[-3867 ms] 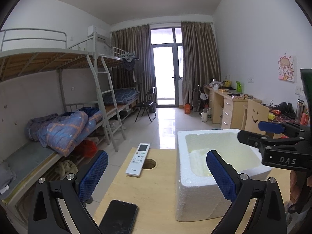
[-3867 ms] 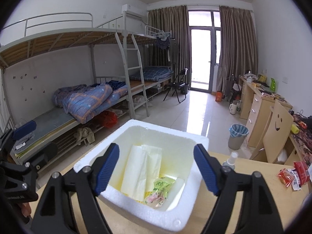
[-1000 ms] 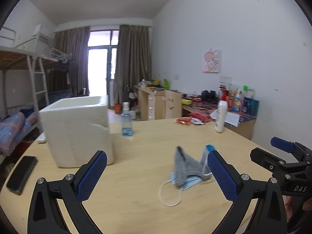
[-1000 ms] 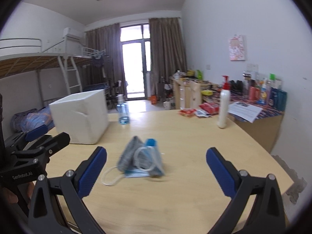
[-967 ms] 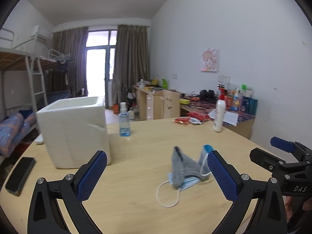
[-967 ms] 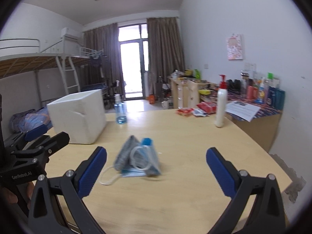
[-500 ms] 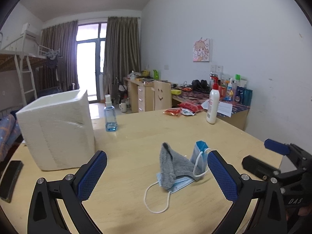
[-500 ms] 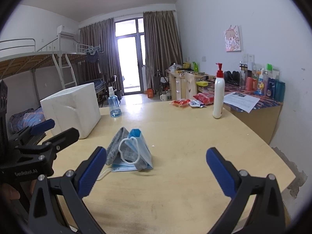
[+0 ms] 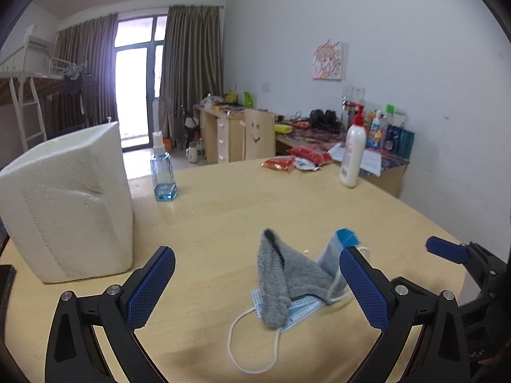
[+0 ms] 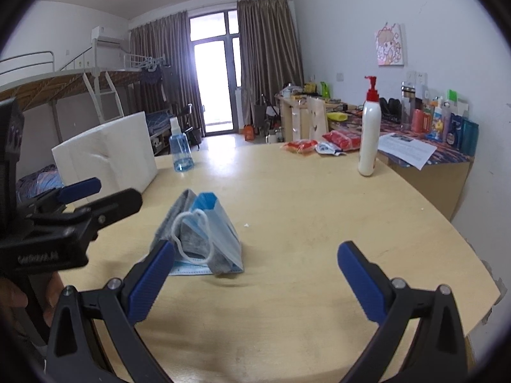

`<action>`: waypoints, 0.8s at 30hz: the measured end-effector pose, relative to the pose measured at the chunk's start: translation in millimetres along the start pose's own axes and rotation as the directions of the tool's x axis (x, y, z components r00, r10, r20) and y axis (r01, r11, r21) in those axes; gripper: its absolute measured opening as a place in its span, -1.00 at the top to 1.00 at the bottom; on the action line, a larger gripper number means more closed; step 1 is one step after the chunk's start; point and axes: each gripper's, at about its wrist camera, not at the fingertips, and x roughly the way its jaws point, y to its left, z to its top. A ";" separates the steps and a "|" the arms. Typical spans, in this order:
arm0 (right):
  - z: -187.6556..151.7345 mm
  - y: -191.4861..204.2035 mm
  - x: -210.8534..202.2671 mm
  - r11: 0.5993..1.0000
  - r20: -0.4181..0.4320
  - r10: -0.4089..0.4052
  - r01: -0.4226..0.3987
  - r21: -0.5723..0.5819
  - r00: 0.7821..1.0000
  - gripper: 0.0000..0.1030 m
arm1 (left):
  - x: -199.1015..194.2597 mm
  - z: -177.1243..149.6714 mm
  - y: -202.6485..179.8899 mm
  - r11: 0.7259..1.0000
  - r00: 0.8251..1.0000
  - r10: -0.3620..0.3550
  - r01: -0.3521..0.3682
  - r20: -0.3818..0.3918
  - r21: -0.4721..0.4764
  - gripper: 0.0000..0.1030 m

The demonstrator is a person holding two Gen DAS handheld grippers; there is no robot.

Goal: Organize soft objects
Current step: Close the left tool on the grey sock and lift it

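A grey cloth [image 9: 281, 281] lies crumpled on blue face masks [image 9: 301, 311] on the wooden table, with a white ear loop [image 9: 246, 348] trailing forward. In the right wrist view the same pile shows as the cloth [image 10: 179, 217] behind a folded blue mask [image 10: 220, 226]. My left gripper [image 9: 255, 287] is open and empty, just short of the pile. My right gripper [image 10: 252, 281] is open and empty, with the pile by its left finger. A white foam box [image 9: 70, 201] stands at the left; it also shows in the right wrist view [image 10: 105, 156].
A blue spray bottle [image 9: 163, 172] stands beside the box. A white pump bottle [image 10: 369, 134] and red snack packets [image 10: 319, 143] sit at the table's far right. A dark phone [image 9: 4, 287] lies at the left edge. The table's rounded edge [image 10: 479, 265] is close on the right.
Both grippers have turned away from the foam box and moved closer to the pile of cloth and masks, which now appears larger. Both stay open and empty.
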 end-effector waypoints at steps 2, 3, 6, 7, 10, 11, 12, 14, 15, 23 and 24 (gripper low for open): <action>-1.5 -2.5 3.5 1.000 -0.011 0.007 -0.007 0.006 1.000 -0.99 | 11.6 1.5 1.6 1.000 1.000 -0.003 0.003 -0.031 -0.013 -0.96; -2.0 -2.7 5.1 1.000 -0.017 0.015 -0.015 0.006 1.000 -0.99 | 17.6 2.2 1.1 1.000 0.999 0.011 -0.011 -0.047 -0.007 -0.94; -1.6 -1.1 8.5 0.999 -0.024 0.035 -0.035 0.002 0.999 -1.00 | 32.5 3.5 0.9 0.999 0.996 0.036 -0.036 -0.078 0.000 -0.86; -0.6 -1.0 9.7 0.999 -0.025 0.040 -0.040 0.002 0.999 -0.99 | 39.2 4.0 1.2 1.000 0.995 0.014 -0.015 -0.099 -0.009 -0.80; -1.5 -2.4 14.1 0.998 -0.029 0.056 -0.055 0.012 0.998 -0.99 | 53.6 5.7 -1.3 1.000 0.990 -0.020 0.018 -0.139 -0.016 -0.72; -2.0 -3.5 16.2 0.998 -0.033 0.059 -0.058 0.013 0.998 -0.99 | 55.3 5.7 -2.0 1.000 0.989 -0.028 0.026 -0.144 -0.015 -0.70; -2.3 -5.2 17.9 0.998 -0.036 0.057 -0.057 0.018 0.998 -0.99 | 58.4 5.8 -3.0 0.999 0.988 -0.041 0.039 -0.151 -0.016 -0.67; -1.5 -8.5 20.4 0.998 -0.043 0.058 -0.057 0.022 0.997 -1.00 | 65.1 5.5 -4.1 0.999 0.985 -0.051 0.049 -0.166 -0.020 -0.61; -1.4 -10.5 20.6 0.998 -0.043 0.058 -0.056 0.028 0.997 -0.99 | 69.6 5.3 -5.1 0.998 0.982 -0.058 0.056 -0.180 -0.019 -0.60; -0.8 -13.4 23.2 0.997 -0.051 0.076 -0.075 0.027 0.996 -0.99 | 91.7 0.2 -7.3 0.996 0.958 -0.093 0.087 -0.271 -0.034 -0.03; -1.0 -13.0 23.5 0.997 -0.052 0.078 -0.077 0.027 0.996 -0.99 | 93.1 -0.7 -7.4 0.996 0.955 -0.094 0.089 -0.281 -0.033 -0.03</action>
